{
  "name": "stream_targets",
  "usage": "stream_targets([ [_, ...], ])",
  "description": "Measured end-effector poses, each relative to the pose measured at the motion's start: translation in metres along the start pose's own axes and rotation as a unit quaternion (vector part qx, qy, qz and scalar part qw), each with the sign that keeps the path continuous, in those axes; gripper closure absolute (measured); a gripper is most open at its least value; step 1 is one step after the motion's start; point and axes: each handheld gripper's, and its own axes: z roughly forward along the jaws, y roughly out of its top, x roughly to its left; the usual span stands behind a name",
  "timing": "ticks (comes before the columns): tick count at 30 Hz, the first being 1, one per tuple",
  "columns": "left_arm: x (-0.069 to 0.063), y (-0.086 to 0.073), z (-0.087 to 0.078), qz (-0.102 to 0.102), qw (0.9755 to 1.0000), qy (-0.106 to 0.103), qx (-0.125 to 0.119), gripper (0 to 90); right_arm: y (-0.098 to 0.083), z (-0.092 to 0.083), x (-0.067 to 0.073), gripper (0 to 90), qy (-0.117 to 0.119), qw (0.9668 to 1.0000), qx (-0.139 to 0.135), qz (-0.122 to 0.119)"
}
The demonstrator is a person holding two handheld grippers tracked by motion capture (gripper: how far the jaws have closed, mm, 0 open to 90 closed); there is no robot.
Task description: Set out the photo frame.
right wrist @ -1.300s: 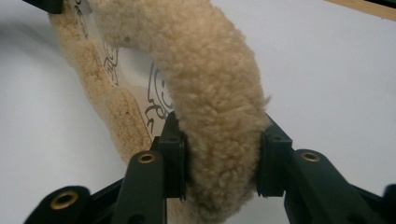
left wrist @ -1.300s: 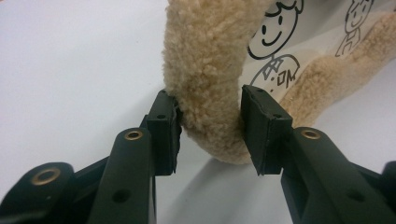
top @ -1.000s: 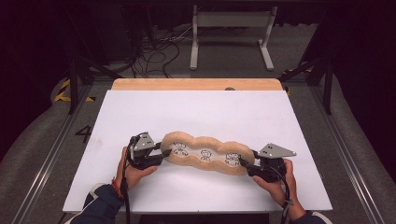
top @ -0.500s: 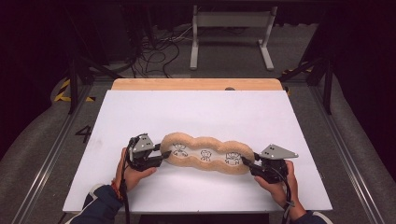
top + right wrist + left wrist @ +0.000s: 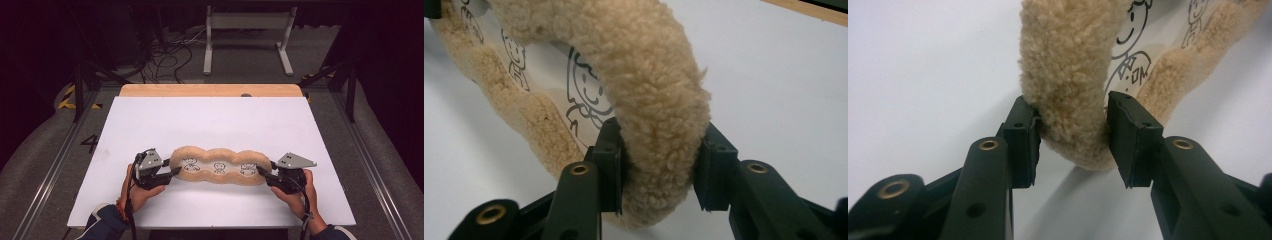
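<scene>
A tan fleece cushion (image 5: 220,167) with three lobes and a white middle printed with cartoon figures lies across the near part of the white tabletop (image 5: 210,120). My left gripper (image 5: 175,171) is shut on the fleece rim (image 5: 1068,75) at the cushion's left end, with both pads (image 5: 1023,145) pressed into the pile. My right gripper (image 5: 260,171) holds the rim at the right end. Its jaws have just been opening a little, but the thick fleece rim (image 5: 649,100) still sits squeezed between its pads (image 5: 711,170). A hand holds each gripper from the near edge.
A wooden board (image 5: 210,90) edges the far side of the tabletop. Beyond it on the dark floor stand a white metal frame (image 5: 247,35) and a tangle of cables (image 5: 170,55). Metal rails (image 5: 50,170) run along both sides of the table.
</scene>
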Motion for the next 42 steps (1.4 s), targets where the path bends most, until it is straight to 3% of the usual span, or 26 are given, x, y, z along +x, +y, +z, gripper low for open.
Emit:
stream_targets([
  [21, -0.004, -0.002, -0.003, 0.014, 0.9999, 0.008, -0.002, 56.5, 0.0, 0.001, -0.001, 56.0, -0.003, 1.0, 0.003, -0.004],
  [27, -0.007, -0.001, -0.007, 0.036, 0.9992, 0.019, -0.003, 54.2, 0.001, -0.003, -0.001, 52.2, -0.005, 0.9999, 0.002, -0.011],
  [36, -0.009, 0.0, -0.01, 0.05, 0.9986, 0.015, -0.006, 45.1, 0.003, -0.009, 0.0, 50.5, -0.002, 0.9995, 0.004, -0.031],
  [42, -0.012, 0.0, -0.01, 0.067, 0.9976, 0.015, -0.005, 38.0, 0.003, -0.008, -0.001, 44.0, -0.005, 0.9993, 0.008, -0.036],
])
